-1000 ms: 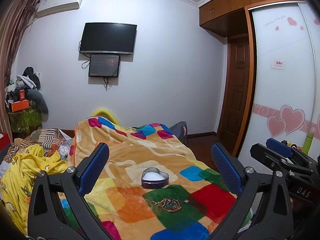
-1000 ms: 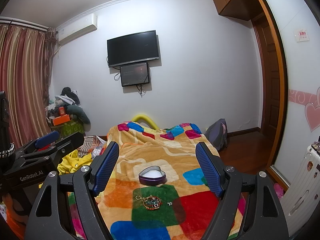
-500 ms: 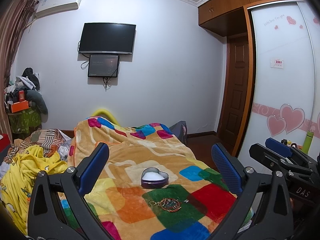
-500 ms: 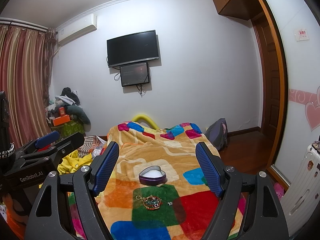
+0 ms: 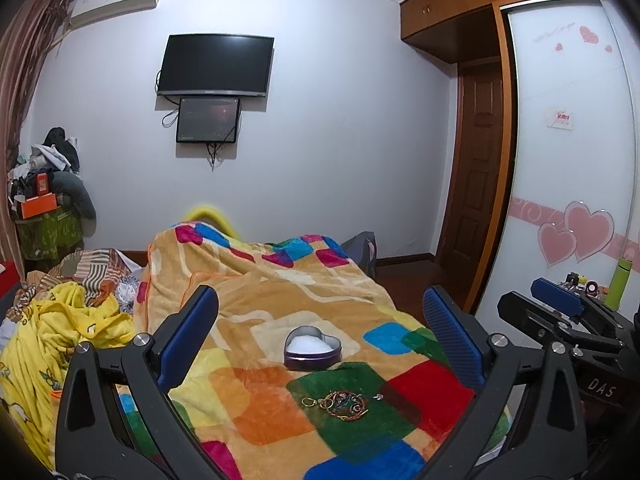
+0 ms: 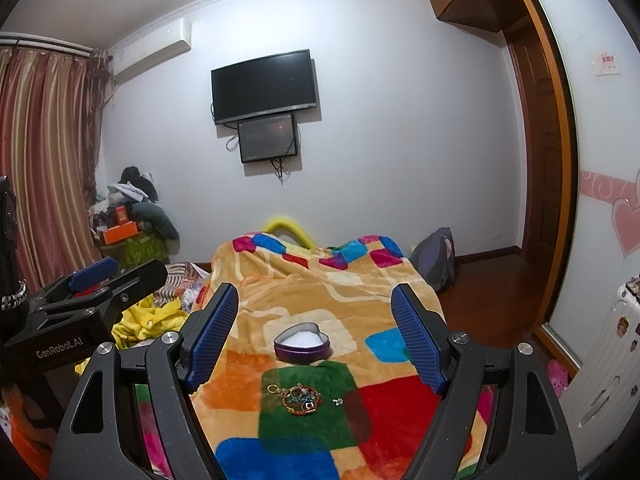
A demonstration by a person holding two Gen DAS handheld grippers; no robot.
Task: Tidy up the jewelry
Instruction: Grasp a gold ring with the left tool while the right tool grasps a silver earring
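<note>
A heart-shaped purple tin (image 5: 313, 349) with a white lining stands open on the colourful blanket (image 5: 260, 392); it also shows in the right wrist view (image 6: 303, 344). A small pile of jewelry (image 5: 340, 401) lies on a green patch just in front of the tin, also in the right wrist view (image 6: 301, 397), with a tiny silver piece (image 6: 338, 401) beside it. My left gripper (image 5: 318, 338) is open and empty, held above the blanket short of the jewelry. My right gripper (image 6: 314, 338) is open and empty, level with it.
Yellow bedding (image 5: 44, 344) and striped cloth lie left of the blanket. A cluttered stand (image 6: 128, 220) is at the far left wall. A white suitcase (image 6: 600, 380) stands right of the bed, a wardrobe with hearts (image 5: 568, 200) behind. A backpack (image 6: 438, 258) sits on the floor.
</note>
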